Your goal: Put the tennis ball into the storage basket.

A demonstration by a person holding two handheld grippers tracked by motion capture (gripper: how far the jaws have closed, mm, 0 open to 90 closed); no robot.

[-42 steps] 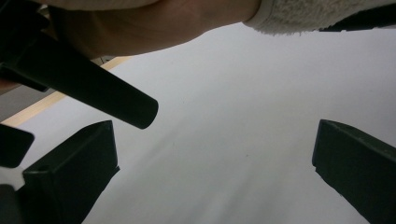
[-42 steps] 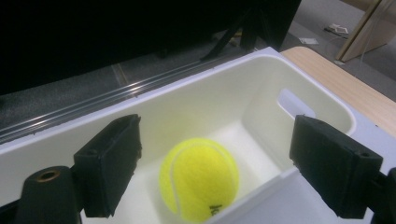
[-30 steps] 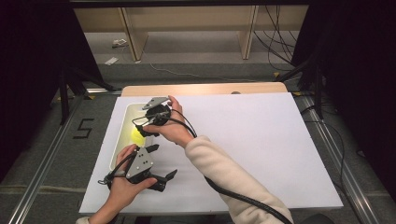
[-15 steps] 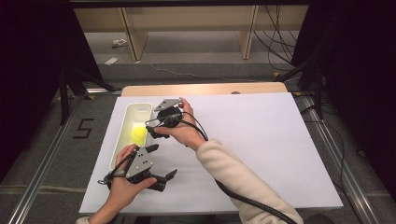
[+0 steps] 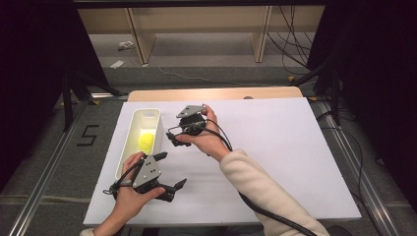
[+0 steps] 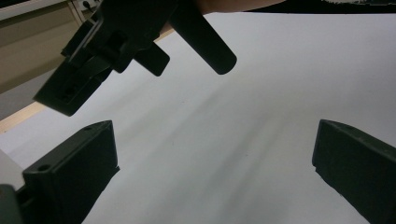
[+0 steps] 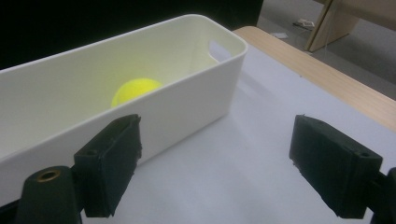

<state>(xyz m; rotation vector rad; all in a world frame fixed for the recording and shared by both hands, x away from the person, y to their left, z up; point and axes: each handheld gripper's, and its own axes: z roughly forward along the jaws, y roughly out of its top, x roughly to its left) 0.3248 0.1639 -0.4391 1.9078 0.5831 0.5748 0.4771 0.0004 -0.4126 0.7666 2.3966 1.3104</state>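
A long white bin [image 5: 129, 147] lies on the white sheet at the left, and a yellow ball [image 5: 145, 141] rests inside it. The right gripper view has the same ball [image 7: 135, 91] behind the bin's near wall [image 7: 187, 107]. My right gripper [image 5: 173, 138] hovers just right of the bin and faces it, open with nothing between its jaws [image 7: 217, 140]. My left gripper [image 5: 172, 169] is held low near the bin's front end, open and empty [image 6: 215, 140]. The right gripper [image 6: 130, 42] hangs at the top left of the left gripper view.
A white sheet [image 5: 275, 147] covers the table and lies bare to the right of both hands. A strip of wooden tabletop [image 5: 221, 93] runs along the far edge. Beyond it are floor, shelf legs and cables. A metal rail [image 5: 44, 172] runs left of the table.
My right gripper has drawn back to the right, from over the bin to beside it. The ball stays in the bin. The left gripper has barely moved.
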